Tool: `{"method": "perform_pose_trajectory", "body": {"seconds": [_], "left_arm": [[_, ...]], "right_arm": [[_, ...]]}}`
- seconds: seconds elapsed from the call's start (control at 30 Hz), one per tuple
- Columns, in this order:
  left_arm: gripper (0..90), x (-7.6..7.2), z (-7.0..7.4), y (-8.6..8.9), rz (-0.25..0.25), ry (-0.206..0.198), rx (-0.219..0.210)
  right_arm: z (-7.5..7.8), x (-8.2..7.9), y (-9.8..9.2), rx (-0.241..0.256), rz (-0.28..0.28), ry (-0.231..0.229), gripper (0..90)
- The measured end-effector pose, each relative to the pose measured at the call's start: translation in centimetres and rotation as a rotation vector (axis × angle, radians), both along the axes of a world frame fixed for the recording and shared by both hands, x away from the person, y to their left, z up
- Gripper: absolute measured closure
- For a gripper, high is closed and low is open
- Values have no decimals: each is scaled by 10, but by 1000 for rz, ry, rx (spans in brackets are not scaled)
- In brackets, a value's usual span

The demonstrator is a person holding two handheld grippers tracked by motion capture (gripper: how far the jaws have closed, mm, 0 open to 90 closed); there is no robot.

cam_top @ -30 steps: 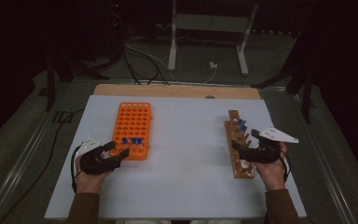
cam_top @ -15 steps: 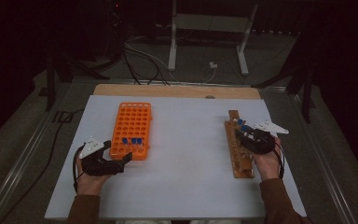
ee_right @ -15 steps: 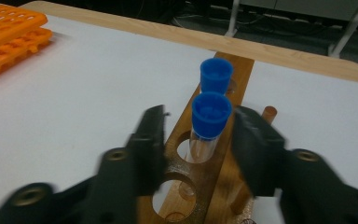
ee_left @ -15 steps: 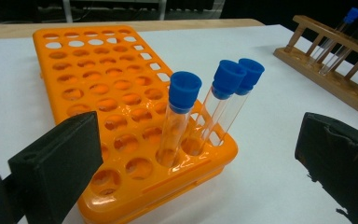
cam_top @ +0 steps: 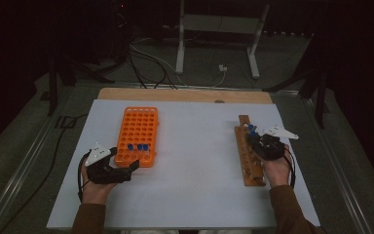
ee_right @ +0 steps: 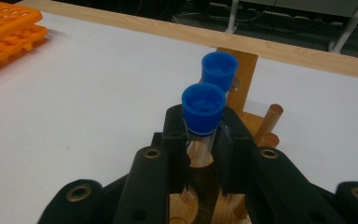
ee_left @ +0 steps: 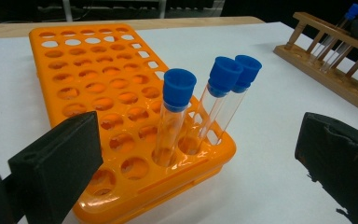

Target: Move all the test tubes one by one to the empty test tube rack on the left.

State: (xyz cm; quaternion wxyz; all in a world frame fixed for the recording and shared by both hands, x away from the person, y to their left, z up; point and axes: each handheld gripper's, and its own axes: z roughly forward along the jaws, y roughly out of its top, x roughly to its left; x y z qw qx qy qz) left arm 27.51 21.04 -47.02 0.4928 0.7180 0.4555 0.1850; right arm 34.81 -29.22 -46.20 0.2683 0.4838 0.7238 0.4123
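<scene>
Clear glass tube with a blue cap (ee_right: 204, 112): it stands upright in the brown wooden rack (cam_top: 249, 156) at the right of the white bench (cam_top: 195, 161). From the left: your left claw (ee_left: 191, 158) is spread, facing three capped tubes (ee_left: 205, 107) in the orange plastic rack (cam_top: 137, 136). Your right claw (ee_right: 200, 140), the nearer one, pinches the tube below its cap, so the way out looks to be straight up along its length.
</scene>
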Motion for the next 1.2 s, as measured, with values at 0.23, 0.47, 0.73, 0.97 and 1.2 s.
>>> {"method": "perform_pose_trajectory", "body": {"seconds": [0.23,0.47,0.73,0.97,1.2], "left_arm": [[6,-4,2,-2,1,-19,18],[6,-7,3,-6,8,-44,73],[6,-9,2,-7,16,-52,89],[6,-9,2,-7,12,-49,92],[6,-9,1,-8,15,-45,97]], "right_arm": [[2,-1,0,-16,11,2,769],[11,-5,-3,-11,11,-15,769],[23,-8,-2,-27,22,-32,768],[36,-11,-6,6,34,-39,769],[39,-12,-8,4,36,-38,769]]}}
